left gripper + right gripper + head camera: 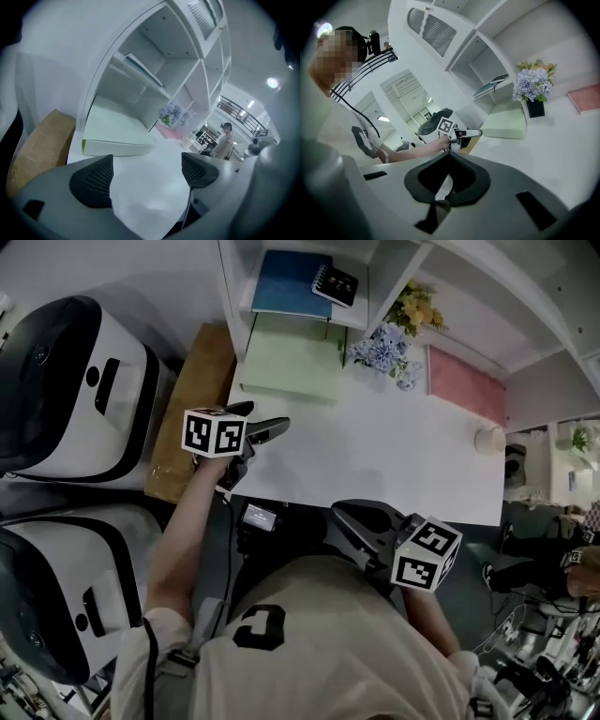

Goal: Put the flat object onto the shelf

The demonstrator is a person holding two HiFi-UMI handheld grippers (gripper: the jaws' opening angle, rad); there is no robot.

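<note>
Green pad [292, 362] lies at the shelf's [236, 296] foot. Left gripper [277, 427] is near the shelf, jaws apart and empty. Right gripper [342, 521] is farther off, jaws together.

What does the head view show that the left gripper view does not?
Only the head view: the right gripper, the white cup, two white machines. Only the left gripper view: how the jaws of the left gripper stand, apart and empty, and a distant person. Both: the green flat object, the flowers, the brown box.
</note>
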